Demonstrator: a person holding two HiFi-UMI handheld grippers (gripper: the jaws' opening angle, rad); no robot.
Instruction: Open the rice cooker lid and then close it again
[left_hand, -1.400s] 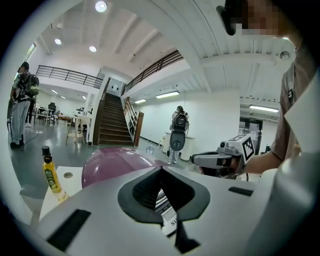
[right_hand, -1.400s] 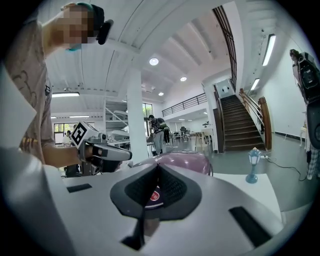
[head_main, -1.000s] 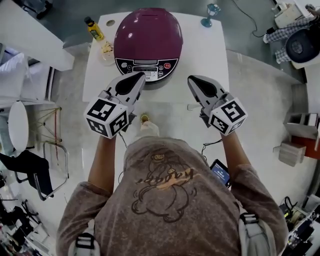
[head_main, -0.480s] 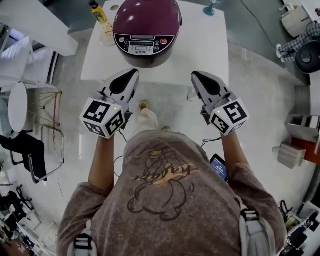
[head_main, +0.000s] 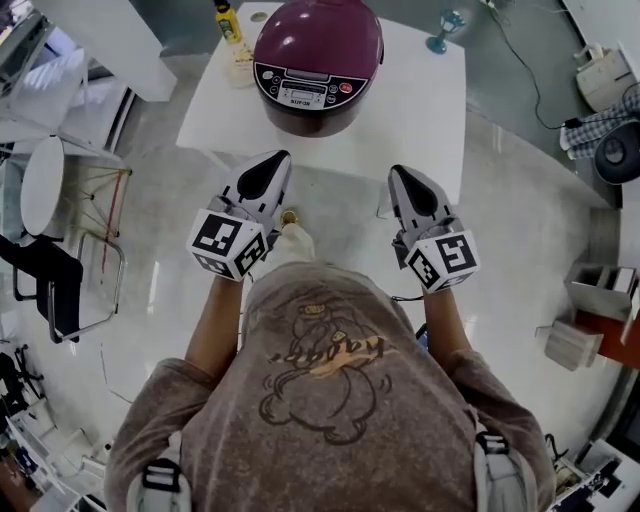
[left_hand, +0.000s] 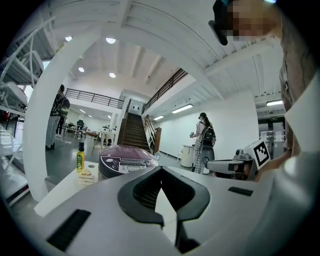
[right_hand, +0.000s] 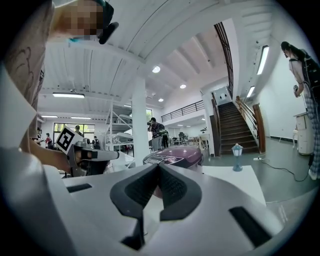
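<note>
Left gripper (head_main: 280, 156), right gripper (head_main: 396, 170): both empty

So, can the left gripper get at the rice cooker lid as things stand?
Probably yes: the left gripper is held apart from the rice cooker lid, but nothing stands between them, so the way looks free.

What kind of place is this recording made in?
Probably a large open hall or lab workspace, not a home kitchen: a staircase, an upper-floor railing, and the rice cooker on a white table.
</note>
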